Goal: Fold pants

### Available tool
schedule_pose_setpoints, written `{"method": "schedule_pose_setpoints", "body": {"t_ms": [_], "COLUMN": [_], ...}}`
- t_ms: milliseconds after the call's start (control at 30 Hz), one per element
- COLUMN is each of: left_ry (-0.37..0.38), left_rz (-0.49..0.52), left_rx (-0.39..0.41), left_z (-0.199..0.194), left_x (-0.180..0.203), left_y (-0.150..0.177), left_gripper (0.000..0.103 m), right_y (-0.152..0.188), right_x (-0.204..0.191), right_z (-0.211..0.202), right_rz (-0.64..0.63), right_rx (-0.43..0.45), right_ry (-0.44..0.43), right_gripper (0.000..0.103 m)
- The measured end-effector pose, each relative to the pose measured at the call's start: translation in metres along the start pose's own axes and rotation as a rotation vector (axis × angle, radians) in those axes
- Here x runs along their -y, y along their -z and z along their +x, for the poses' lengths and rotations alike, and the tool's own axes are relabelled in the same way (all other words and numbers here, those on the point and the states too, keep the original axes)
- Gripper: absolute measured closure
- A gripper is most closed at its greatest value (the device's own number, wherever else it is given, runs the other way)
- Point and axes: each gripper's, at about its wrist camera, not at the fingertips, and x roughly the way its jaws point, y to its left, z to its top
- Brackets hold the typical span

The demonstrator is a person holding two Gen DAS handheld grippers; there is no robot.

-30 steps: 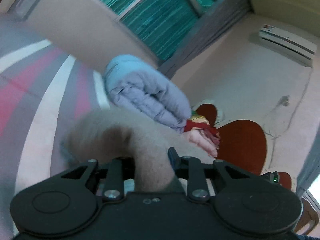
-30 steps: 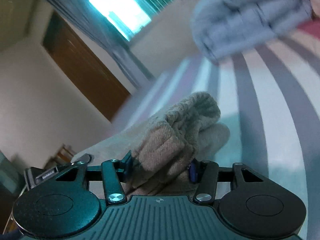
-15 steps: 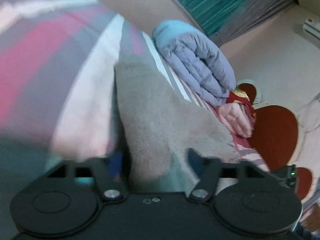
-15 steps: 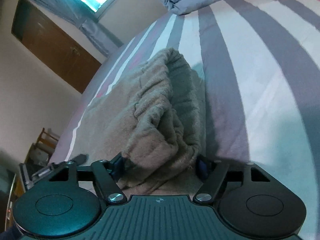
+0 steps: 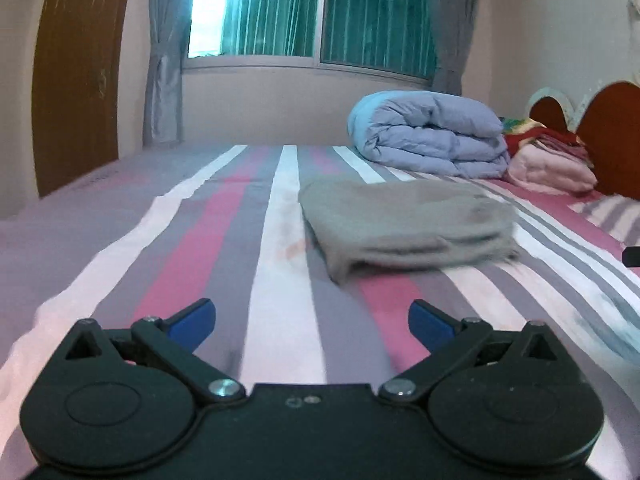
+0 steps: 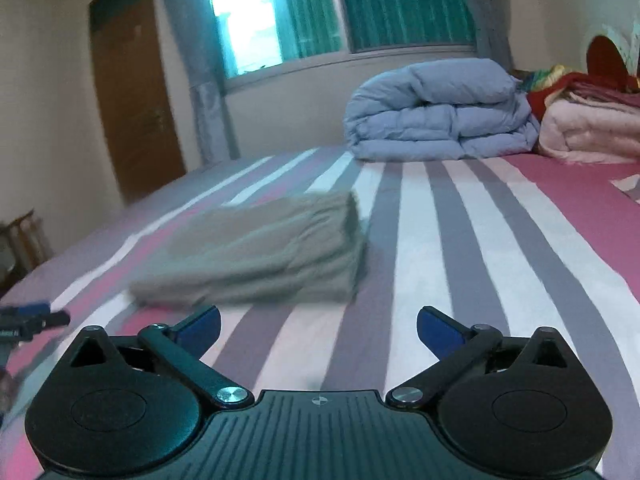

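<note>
Two grippers hang wide apart over a striped bed (image 5: 280, 216), its sheet banded in pink, grey and white and running back to a wall with a green-curtained window (image 5: 320, 12). A rolled pale-blue duvet (image 5: 432, 136) lies at the far side of the bed, just beside a stack of pink and red blankets (image 5: 552, 160) near the red headboard (image 5: 612, 128). A brown wooden door (image 5: 76, 76) stands at the left of the room. The folded pants (image 5: 404, 220), a grey-beige fleece bundle, lie flat on the bed in front of the duvet and well apart from it, blurred in both views. The left gripper (image 5: 312, 320) is spread wide with nothing between its blue pads, the pants ahead and to its right, not touching. The right gripper (image 6: 318, 326) is likewise spread wide and empty, the pants (image 6: 256, 252) ahead and to its left. Both have just been opening, with only bare sheet between their fingers.
</note>
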Motion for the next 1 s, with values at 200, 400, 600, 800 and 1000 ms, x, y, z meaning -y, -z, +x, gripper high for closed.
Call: {"method": "schedule_pose_setpoints", "body": {"t_ms": [200, 400, 600, 800, 1000], "left_ry": [0.008, -0.030, 0.008, -0.012, 0.013], "left_rz": [-0.018, 0.036, 0.023, -0.030, -0.010], "left_rx": [0.065, 0.206, 0.198, 0.186, 0.189], "left_z": [-0.076, -0.131, -0.148, -0.142, -0.138], "left_x": [0.040, 0.073, 0.082, 0.075, 0.079], "left_y": [0.015, 0.030, 0.034, 0.036, 0.039], "left_gripper": [0.006, 0.006, 0.006, 0.006, 0.006], "right_y": [0.058, 0.091, 0.101, 0.102, 0.103], "right_x": [-0.060, -0.107, -0.142, -0.144, -0.140], "right_z": [-0.095, -0.160, -0.179, -0.160, -0.149], "right_rz": [-0.044, -0.066, -0.164, -0.156, -0.124], "right_rx": [0.120, 0.276, 0.278, 0.224, 0.208], "right_ry": [0.070, 0.140, 0.104, 0.093, 0.102], "right_gripper": [0.000, 0.000, 0.000, 0.000, 0.000]}}
